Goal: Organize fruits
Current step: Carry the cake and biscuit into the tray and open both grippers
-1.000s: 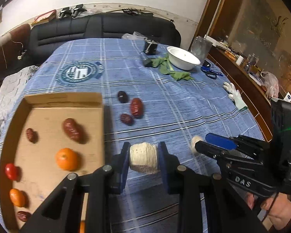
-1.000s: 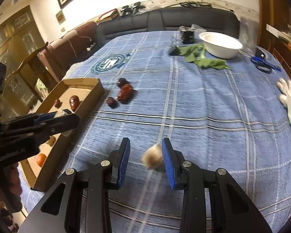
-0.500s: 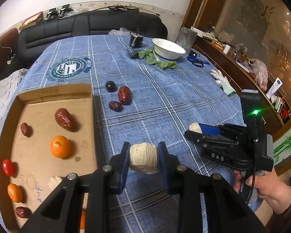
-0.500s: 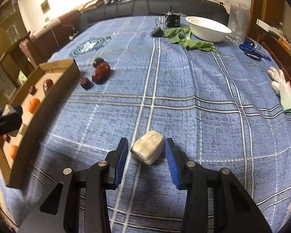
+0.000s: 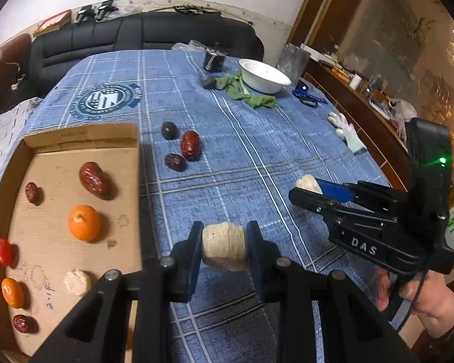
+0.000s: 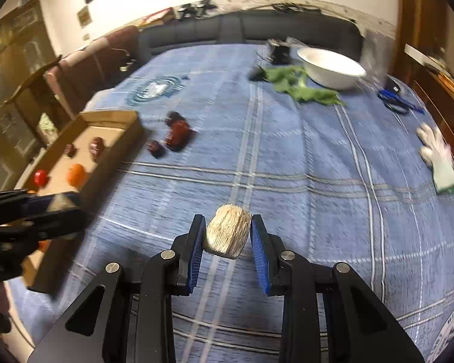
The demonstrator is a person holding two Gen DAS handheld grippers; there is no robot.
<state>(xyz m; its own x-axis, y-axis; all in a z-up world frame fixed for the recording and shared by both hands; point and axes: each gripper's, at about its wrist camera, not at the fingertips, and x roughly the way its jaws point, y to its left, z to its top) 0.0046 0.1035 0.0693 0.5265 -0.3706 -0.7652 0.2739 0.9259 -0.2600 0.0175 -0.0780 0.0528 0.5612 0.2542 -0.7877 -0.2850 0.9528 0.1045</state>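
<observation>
Closing in the last half second, the right tongs now clench a pale chunk that lay loose between their wider jaws before; the left tongs are clamped on a second pale chunk, as they were. Clock directions here are read in the left view. A third pale piece lies in the box at 8 o'clock of the left tongs. Counted in that box: three dates, two oranges, one red tomato. Three more dates sit on the blue cloth at 12 o'clock of the left tongs, just beside the box's right wall. One white bowl, one green rag, one glove and one pair of scissors lie far up the table at 1 to 2 o'clock. Only the left view shows the box's near end and a hand gripping the right tongs; the blurred right view shows part of the box.
</observation>
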